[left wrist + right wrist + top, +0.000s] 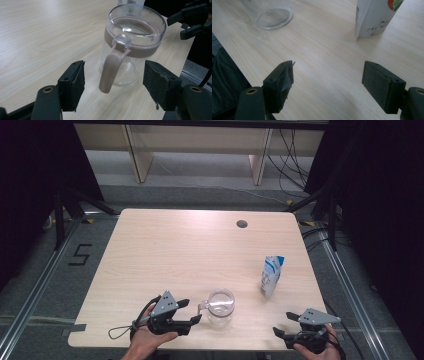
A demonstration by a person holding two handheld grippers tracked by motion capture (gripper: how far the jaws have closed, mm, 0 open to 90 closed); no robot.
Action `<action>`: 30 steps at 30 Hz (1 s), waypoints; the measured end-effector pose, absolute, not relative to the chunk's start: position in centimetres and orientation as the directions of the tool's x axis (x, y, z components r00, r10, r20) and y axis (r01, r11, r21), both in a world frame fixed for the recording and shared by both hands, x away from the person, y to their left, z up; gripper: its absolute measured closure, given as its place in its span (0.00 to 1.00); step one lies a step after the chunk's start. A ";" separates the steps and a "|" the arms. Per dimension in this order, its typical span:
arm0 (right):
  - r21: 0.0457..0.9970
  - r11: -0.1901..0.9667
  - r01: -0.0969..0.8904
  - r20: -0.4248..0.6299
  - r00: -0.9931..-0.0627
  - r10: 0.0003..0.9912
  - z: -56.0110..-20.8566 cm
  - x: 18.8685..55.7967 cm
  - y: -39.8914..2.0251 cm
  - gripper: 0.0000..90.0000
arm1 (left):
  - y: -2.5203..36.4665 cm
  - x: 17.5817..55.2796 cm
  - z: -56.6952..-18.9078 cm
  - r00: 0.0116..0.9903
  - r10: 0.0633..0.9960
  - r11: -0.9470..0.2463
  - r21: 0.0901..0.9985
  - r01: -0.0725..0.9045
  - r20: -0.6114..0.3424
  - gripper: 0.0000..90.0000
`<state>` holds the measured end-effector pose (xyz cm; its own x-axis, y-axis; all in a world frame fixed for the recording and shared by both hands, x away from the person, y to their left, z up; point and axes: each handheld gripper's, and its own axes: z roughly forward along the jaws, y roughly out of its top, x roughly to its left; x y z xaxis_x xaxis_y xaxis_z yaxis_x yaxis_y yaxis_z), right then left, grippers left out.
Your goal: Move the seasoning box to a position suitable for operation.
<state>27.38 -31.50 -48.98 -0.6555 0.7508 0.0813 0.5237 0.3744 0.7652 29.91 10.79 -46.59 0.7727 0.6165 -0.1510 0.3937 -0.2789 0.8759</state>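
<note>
Standing on the table [165,250]: one jug [220,307], one carton [271,276]; two hand-held grippers, both wide apart, empty.

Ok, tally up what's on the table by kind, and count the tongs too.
Clear jug with a taupe handle: 1
White and blue pouch: 1
Handheld tongs, left and right: 2
Total: 4
</note>
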 end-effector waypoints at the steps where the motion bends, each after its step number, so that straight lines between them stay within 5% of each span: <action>1: 0.763 0.376 0.526 0.094 -0.665 0.741 -49.0 27.4 -31.5 0.29 | 10.8 29.9 -46.5 0.773 0.617 -0.285 0.875 0.391 -0.144 0.38; 21: 0.764 0.389 0.515 0.075 -0.670 0.739 -49.0 27.5 -31.5 0.29 | 11.1 29.6 -45.2 0.754 0.635 -0.244 0.883 0.400 -0.166 0.45; 30: 0.759 0.380 0.529 0.095 -0.667 0.739 -49.1 27.4 -31.3 0.29 | 11.1 29.4 -44.6 0.760 0.636 -0.233 0.906 0.354 -0.134 0.66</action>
<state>27.41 -31.35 -49.09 -0.6670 0.7389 0.0952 0.5292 0.3800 0.7587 29.38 11.05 -44.56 0.7601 0.6359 -0.1335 0.3544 -0.2334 0.9055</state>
